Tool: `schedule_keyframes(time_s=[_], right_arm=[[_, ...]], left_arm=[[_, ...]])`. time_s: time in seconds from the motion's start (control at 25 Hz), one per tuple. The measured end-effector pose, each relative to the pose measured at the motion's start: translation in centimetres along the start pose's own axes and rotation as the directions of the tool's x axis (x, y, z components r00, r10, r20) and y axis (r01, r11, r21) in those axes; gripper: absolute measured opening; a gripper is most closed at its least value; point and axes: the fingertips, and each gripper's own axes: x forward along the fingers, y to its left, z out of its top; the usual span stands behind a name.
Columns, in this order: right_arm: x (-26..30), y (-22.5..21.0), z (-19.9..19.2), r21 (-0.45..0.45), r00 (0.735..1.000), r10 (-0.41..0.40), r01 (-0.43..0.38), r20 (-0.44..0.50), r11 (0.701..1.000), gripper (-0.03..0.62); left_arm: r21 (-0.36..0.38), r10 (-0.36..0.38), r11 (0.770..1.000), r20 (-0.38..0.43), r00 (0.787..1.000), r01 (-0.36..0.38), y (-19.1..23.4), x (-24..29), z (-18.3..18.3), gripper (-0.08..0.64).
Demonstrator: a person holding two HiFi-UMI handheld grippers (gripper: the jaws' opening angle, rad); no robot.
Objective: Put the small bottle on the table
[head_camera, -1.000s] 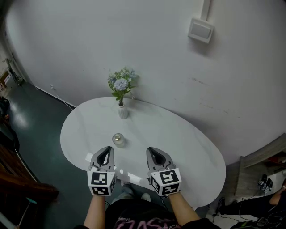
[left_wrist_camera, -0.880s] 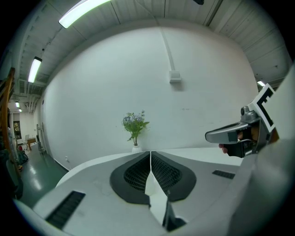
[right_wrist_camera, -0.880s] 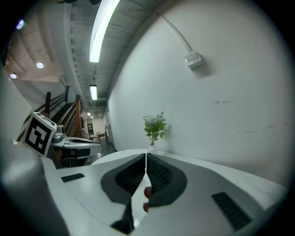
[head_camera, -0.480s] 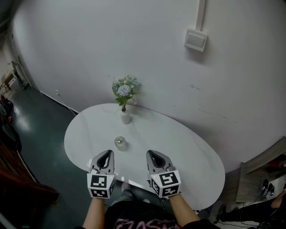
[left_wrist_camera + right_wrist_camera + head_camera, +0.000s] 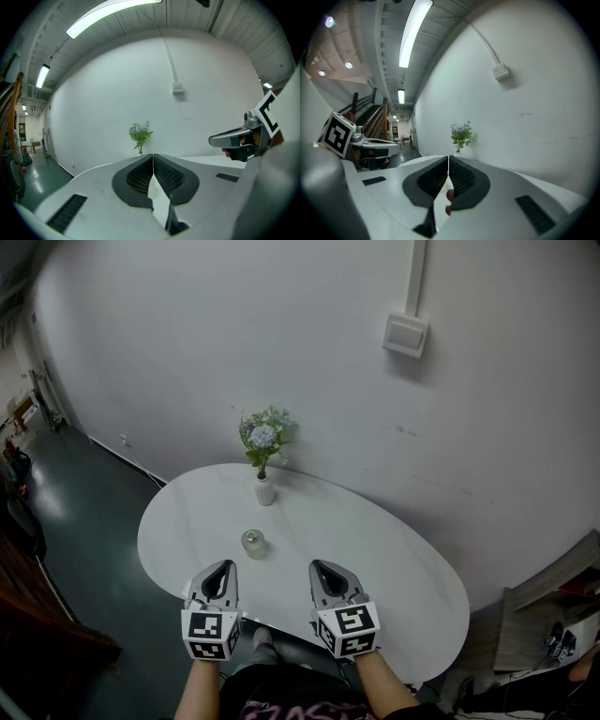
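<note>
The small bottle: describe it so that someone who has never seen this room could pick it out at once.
Start at the white oval table. Only two things stand on it: a white vase of flowers at the far edge and, closer in, the small bottle just ahead of the left claw. It is the squat, clear one with no flowers.

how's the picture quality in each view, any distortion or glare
Head view: the white wall bows from the wide lens, dark left edge; the small clear glass bottle on the white oval table looks sharp. Left gripper view: heavy fisheye, black rim, glaring ceiling strip light. Right gripper view: same fisheye, darker left side.
</note>
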Motion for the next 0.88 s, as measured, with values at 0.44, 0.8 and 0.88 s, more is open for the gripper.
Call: schedule_keyframes(time_s=[0.44, 0.8, 0.88], right_arm=[[-0.4, 0.6, 1.0, -0.021, 0.999, 0.015, -0.015, 0.030, 1.000, 0.067], [-0.4, 0.8, 1.4, -0.041, 0.999, 0.020, -0.018, 0.036, 0.999, 0.067], [-0.3, 0.9, 1.5, -0.042, 0.999, 0.020, -0.018, 0.036, 0.999, 0.067]], left_arm=[[-0.002, 0.013, 1.000, 0.027, 1.000, -0.013, 0.4, -1.2, 0.7, 0.012], [0.000, 0.008, 1.000, 0.037, 0.999, -0.008, 0.6, -1.6, 0.9, 0.012], [0.001, 0.005, 1.000, 0.037, 0.999, -0.005, 0.7, -1.6, 0.9, 0.012]])
